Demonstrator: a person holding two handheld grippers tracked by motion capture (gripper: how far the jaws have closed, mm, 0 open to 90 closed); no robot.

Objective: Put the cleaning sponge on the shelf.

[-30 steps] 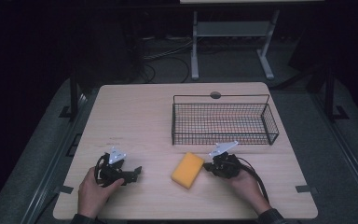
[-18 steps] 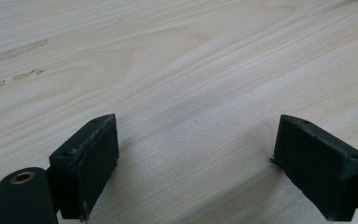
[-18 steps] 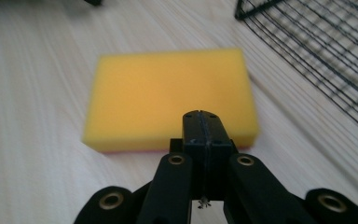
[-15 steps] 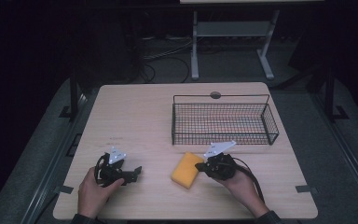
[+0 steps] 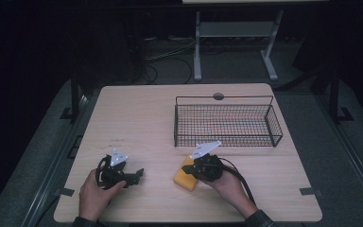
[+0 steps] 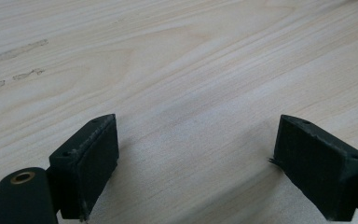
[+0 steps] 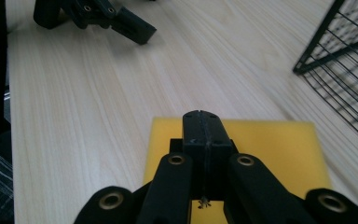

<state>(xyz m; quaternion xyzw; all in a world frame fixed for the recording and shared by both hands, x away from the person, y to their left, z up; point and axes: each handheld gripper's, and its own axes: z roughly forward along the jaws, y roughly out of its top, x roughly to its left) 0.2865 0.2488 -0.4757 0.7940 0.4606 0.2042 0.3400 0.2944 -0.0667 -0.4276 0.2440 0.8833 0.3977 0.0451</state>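
Pale wood, black wire, yellow foam

The table (image 5: 142, 118) is matt light wood with fine grain; the basket (image 5: 227, 124) is thin black metal wire; the sponge (image 7: 270, 144) looks soft, matt yellow foam; the right gripper (image 7: 200, 122) is matt black plastic.

Wire basket (image 5: 227, 120) ahead; left tabletop (image 5: 137, 118) open

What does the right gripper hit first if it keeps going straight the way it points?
Probably the yellow sponge right under its shut fingers. If it clears that, bare table, then the left gripper farther on; depth is unclear.
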